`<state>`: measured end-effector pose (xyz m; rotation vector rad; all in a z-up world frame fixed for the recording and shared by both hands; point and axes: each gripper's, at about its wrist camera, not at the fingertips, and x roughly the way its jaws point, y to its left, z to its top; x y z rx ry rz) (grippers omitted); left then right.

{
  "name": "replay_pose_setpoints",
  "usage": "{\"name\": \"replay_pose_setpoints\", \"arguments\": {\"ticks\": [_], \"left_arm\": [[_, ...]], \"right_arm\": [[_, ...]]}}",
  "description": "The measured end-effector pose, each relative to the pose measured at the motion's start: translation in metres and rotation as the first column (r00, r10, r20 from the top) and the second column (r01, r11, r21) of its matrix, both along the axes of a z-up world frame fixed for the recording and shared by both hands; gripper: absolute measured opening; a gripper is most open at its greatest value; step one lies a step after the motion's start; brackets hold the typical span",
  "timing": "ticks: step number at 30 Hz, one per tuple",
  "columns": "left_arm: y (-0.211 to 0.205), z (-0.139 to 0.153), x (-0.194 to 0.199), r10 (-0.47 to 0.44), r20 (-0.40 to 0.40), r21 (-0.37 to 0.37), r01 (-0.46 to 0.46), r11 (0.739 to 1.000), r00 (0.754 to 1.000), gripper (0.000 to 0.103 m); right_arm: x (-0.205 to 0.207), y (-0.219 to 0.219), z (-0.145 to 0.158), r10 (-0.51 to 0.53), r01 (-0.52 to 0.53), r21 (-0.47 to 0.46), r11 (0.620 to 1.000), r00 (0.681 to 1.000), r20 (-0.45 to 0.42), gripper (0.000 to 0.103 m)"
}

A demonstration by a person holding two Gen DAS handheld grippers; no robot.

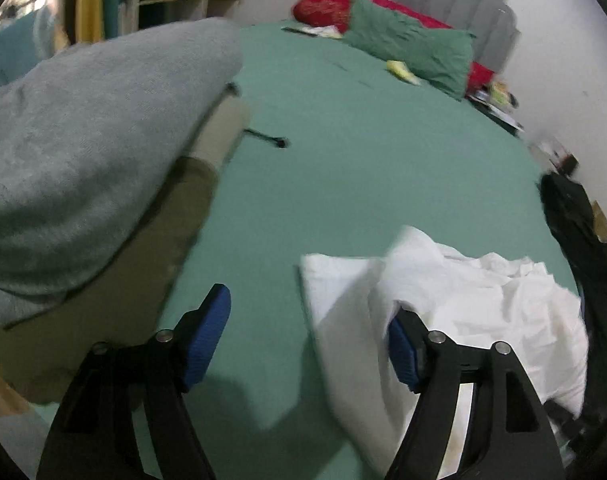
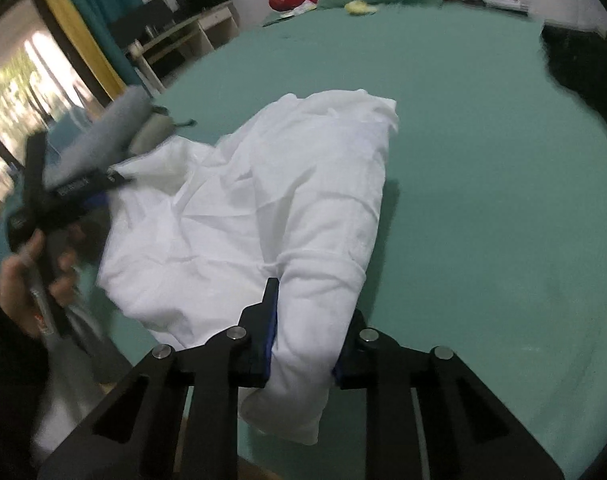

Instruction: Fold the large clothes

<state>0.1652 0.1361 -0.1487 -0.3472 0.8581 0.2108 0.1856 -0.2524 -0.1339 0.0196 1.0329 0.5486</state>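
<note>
A crumpled white garment [image 2: 263, 200] lies on the green bed sheet [image 2: 483, 200]. My right gripper [image 2: 309, 332] is shut on a bunched fold at its near edge, and the cloth bulges out between the blue pads. In the left wrist view the same white garment [image 1: 483, 300] lies to the right. My left gripper [image 1: 305, 344] stands open over the sheet. A flap of white cloth reaches in between its fingers and drapes by the right pad [image 1: 401, 354], but nothing is pinched. A person's hand [image 2: 23, 280] holds the left gripper at the garment's left edge.
A stack of folded clothes sits at the left: a grey sweater [image 1: 83, 152] on top of beige and olive pieces [image 1: 175, 216]. A green pillow [image 1: 415, 48] and a red pillow [image 1: 327, 0] lie at the headboard. Dark clothing [image 1: 575, 232] lies at the bed's right edge.
</note>
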Motion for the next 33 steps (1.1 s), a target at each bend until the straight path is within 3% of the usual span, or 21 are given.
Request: {"name": "replay_pose_setpoints", "arguments": {"ticks": [4, 7, 9, 11, 13, 16, 18, 20, 21, 22, 24, 27, 28, 29, 30, 31, 33], "left_arm": [[-0.051, 0.001, 0.006, -0.206, 0.002, 0.024, 0.206, 0.978, 0.979, 0.076], [-0.078, -0.001, 0.007, -0.276, -0.018, -0.001, 0.276, 0.961, 0.961, 0.076], [-0.085, 0.0, 0.002, -0.275, -0.022, -0.011, 0.275, 0.961, 0.961, 0.076], [-0.088, -0.001, 0.003, -0.281, -0.023, -0.074, 0.279, 0.957, 0.959, 0.076], [-0.095, -0.008, -0.007, -0.32, -0.041, -0.134, 0.313, 0.94, 0.946, 0.076], [-0.115, -0.027, -0.01, -0.395, -0.096, -0.19, 0.373, 0.908, 0.914, 0.077], [-0.132, -0.036, -0.011, -0.462, -0.132, -0.17, 0.439, 0.882, 0.877, 0.077], [-0.143, -0.038, -0.012, -0.487, -0.157, -0.1, 0.477, 0.873, 0.859, 0.076], [-0.146, -0.04, -0.015, -0.494, -0.164, -0.068, 0.49, 0.869, 0.854, 0.06], [-0.146, -0.041, -0.016, -0.491, -0.176, -0.036, 0.493, 0.869, 0.853, 0.031], [-0.138, -0.042, -0.018, -0.452, -0.193, -0.007, 0.459, 0.888, 0.871, 0.013], [-0.124, -0.034, -0.023, -0.429, -0.156, -0.047, 0.427, 0.903, 0.89, 0.014], [-0.12, -0.029, -0.025, -0.412, -0.137, -0.054, 0.409, 0.911, 0.901, 0.02], [-0.112, -0.023, -0.029, -0.393, -0.108, -0.069, 0.387, 0.919, 0.913, 0.029], [-0.106, -0.018, -0.032, -0.374, -0.083, -0.081, 0.368, 0.926, 0.924, 0.055], [-0.097, -0.011, -0.036, -0.345, -0.056, -0.09, 0.339, 0.936, 0.937, 0.073], [-0.077, -0.009, -0.043, -0.261, -0.03, -0.115, 0.256, 0.96, 0.965, 0.076]], "right_arm": [[-0.018, -0.029, 0.005, -0.001, 0.003, -0.123, 0.992, 1.0, 0.015, 0.022], [-0.022, -0.043, -0.007, 0.005, -0.008, -0.145, 0.989, 1.0, -0.021, 0.029], [-0.021, -0.051, -0.013, -0.016, 0.013, -0.111, 0.994, 0.999, -0.035, 0.037], [-0.02, -0.062, -0.01, -0.045, 0.043, -0.054, 0.998, 0.998, -0.037, 0.043], [-0.019, -0.078, -0.004, -0.071, 0.071, -0.01, 0.997, 0.997, -0.023, 0.051], [-0.012, -0.101, 0.008, -0.126, 0.125, 0.064, 0.99, 0.992, 0.016, 0.051], [-0.002, -0.112, 0.007, -0.151, 0.148, 0.104, 0.983, 0.988, 0.024, 0.051], [0.008, -0.113, -0.001, -0.164, 0.162, 0.084, 0.983, 0.986, 0.017, 0.051], [0.01, -0.113, -0.005, -0.166, 0.165, 0.077, 0.983, 0.986, 0.008, 0.051], [0.014, -0.112, -0.012, -0.163, 0.163, 0.081, 0.983, 0.987, -0.005, 0.051], [0.018, -0.112, -0.021, -0.153, 0.154, 0.082, 0.985, 0.988, -0.023, 0.051], [0.018, -0.109, -0.026, -0.141, 0.142, 0.08, 0.987, 0.99, -0.025, 0.054], [0.018, -0.107, -0.024, -0.143, 0.144, 0.075, 0.987, 0.99, -0.019, 0.054], [0.016, -0.108, -0.021, -0.148, 0.148, 0.072, 0.986, 0.989, -0.012, 0.054], [0.013, -0.11, -0.018, -0.155, 0.155, 0.073, 0.985, 0.988, 0.0, 0.054], [0.009, -0.113, -0.012, -0.166, 0.164, 0.083, 0.983, 0.986, 0.02, 0.054], [0.006, -0.124, -0.005, -0.192, 0.185, 0.126, 0.975, 0.98, 0.044, 0.054]]}}
